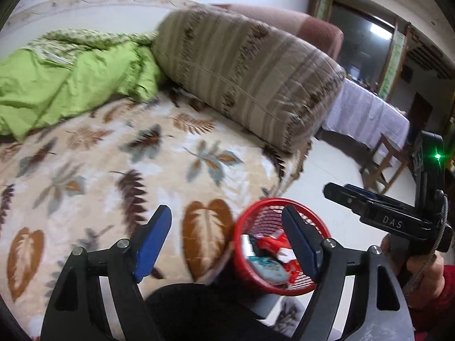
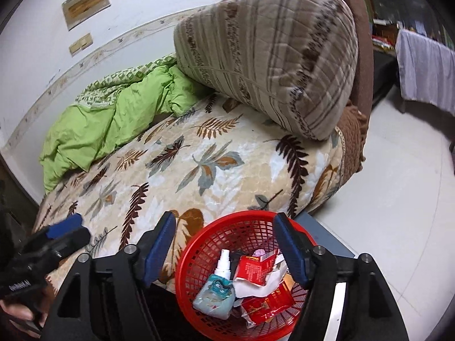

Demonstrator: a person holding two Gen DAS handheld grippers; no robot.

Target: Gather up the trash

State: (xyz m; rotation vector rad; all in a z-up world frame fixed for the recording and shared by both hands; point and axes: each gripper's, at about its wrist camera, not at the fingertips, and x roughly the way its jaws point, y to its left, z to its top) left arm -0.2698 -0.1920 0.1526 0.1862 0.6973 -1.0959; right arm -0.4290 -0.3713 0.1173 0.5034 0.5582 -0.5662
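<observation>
In the left wrist view, the left tool (image 1: 227,241) stood spread with nothing between its pads, above the bed (image 1: 113,170) edge, and the red basket (image 1: 247,221) of trash sat just beside the bed; the right tool (image 1: 338,191) showed at far right. In the right wrist view, the right tool (image 2: 224,247) was spread and empty over the basket (image 2: 199,244), which held a spray bottle (image 2: 223,264), red wrappers (image 2: 254,267) and crumpled paper (image 2: 256,289).

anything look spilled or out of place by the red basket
Nothing spilled: the red basket stands upright beside the bed, with the spray bottle, red wrappers and paper inside. Only the green blanket lies bunched by the wall.
</observation>
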